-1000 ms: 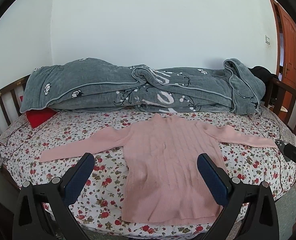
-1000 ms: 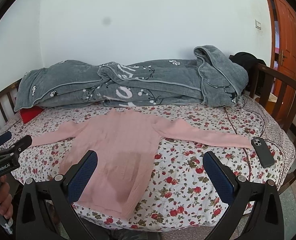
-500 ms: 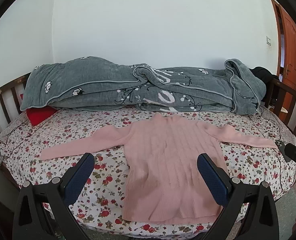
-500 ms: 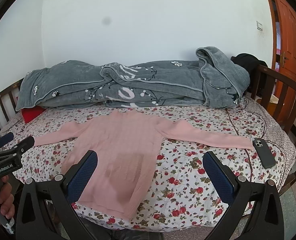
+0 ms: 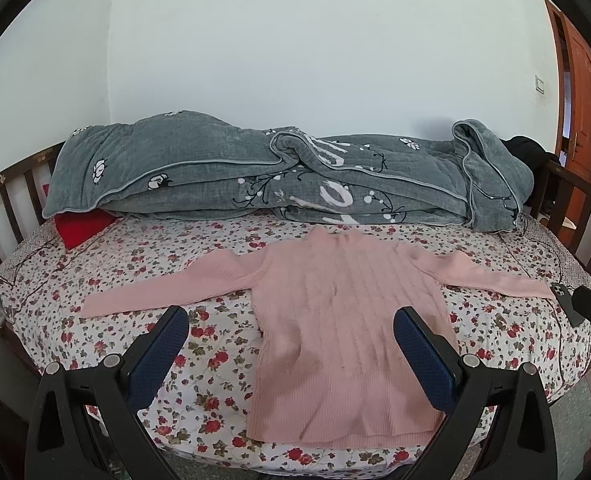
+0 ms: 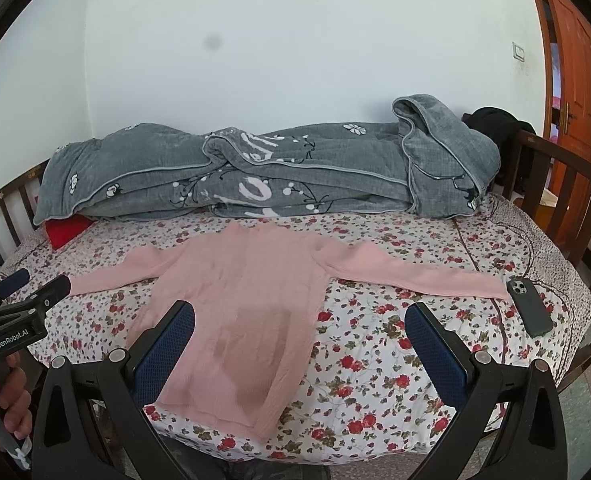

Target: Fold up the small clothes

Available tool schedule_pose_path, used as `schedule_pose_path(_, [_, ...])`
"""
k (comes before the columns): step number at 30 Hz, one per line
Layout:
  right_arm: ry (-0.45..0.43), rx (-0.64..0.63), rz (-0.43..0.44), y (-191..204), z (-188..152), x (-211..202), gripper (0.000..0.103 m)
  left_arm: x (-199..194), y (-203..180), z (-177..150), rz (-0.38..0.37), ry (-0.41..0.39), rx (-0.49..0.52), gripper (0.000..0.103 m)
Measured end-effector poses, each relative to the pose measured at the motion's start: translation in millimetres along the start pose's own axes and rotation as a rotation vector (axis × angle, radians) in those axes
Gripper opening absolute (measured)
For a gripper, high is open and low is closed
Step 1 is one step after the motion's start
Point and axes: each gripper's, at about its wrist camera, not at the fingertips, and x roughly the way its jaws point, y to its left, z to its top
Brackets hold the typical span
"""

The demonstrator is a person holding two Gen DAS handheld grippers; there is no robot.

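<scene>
A pink knitted sweater (image 5: pixel 347 320) lies flat on the floral bed sheet (image 5: pixel 135 276), neck toward the wall, both sleeves spread out sideways. The same sweater (image 6: pixel 247 300) shows a darker patch on its lower body in the right wrist view. My left gripper (image 5: pixel 291 324) hangs open above the near edge of the bed, over the sweater's hem and left side, holding nothing. My right gripper (image 6: pixel 301 322) is open too, above the sweater's right side and the bare sheet, well short of the cloth. The left gripper's tip (image 6: pixel 27 304) shows at that view's left edge, held by a hand.
A rolled grey quilt (image 5: pixel 279 176) fills the back of the bed along the white wall. A red cushion (image 5: pixel 81 226) peeks out at its left end. A dark phone (image 6: pixel 529 306) lies by the right sleeve's cuff. Wooden rails (image 6: pixel 567 196) bound both bed ends; a brown door stands far right.
Both grippers have risen slightly and drawn back a little, so the bed sits lower in both views. The sweater has not moved, and both grippers stay open.
</scene>
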Motion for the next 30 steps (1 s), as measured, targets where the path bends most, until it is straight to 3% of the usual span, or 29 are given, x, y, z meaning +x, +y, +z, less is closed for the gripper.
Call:
schedule_pose_path(23, [0.02, 0.005, 0.007, 0, 1, 2, 0.103, -3, 2, 3, 0.0, -0.011, -0.002, 0.103])
schedule_pose_path(30, [0.024, 0.0, -0.073, 0, 1, 10, 0.103, 2, 3, 5, -0.009, -0.008, -0.015, 0.103])
